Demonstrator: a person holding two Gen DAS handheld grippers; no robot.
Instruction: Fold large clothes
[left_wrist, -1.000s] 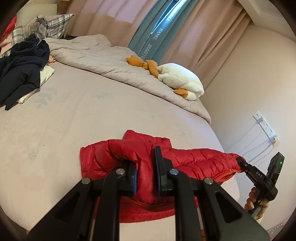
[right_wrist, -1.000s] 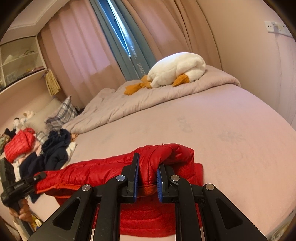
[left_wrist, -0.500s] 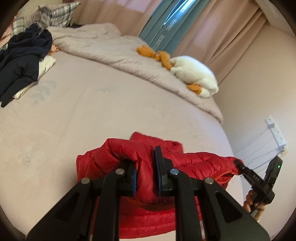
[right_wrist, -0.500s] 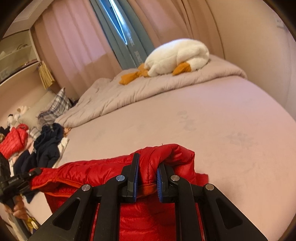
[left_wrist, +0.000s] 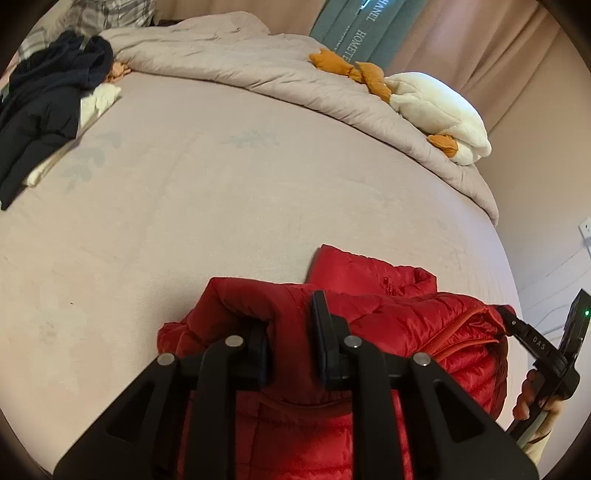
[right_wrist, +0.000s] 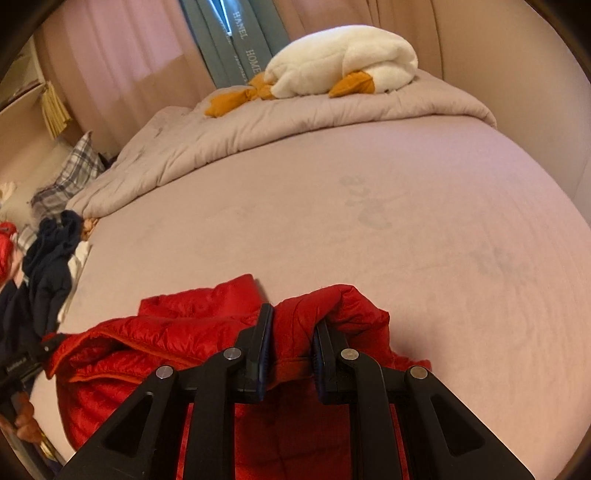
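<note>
So both grippers are on the puffy red quilted down jacket (left_wrist: 369, 317), which sits at the bottom centre of both wrist views, half lying on the pale pink bed sheet (left_wrist: 221, 206) near the bed's front edge; the left hand-held gripper (left_wrist: 290, 347) has a fat fold of the red fabric pinched between its pads, though its jaws have just been easing apart a little; the right hand-held gripper (right_wrist: 291, 354) is clamped on the other end of the same folded edge, and you can spot it at the lower right of the left view too.

What could go wrong, as I see it: down fabric is slippery and springy, so if the left side lets go before the fold is laid flat, that half will likely puff back open and land crooked; uneven release between the two sides could skew the fold line; the jacket's also close to the bed's near edge, so a sloppy drop might let it slide off; the white plush duck (right_wrist: 343, 59) and dark navy clothes pile (left_wrist: 48, 107) are well apart, no worries there.
</note>
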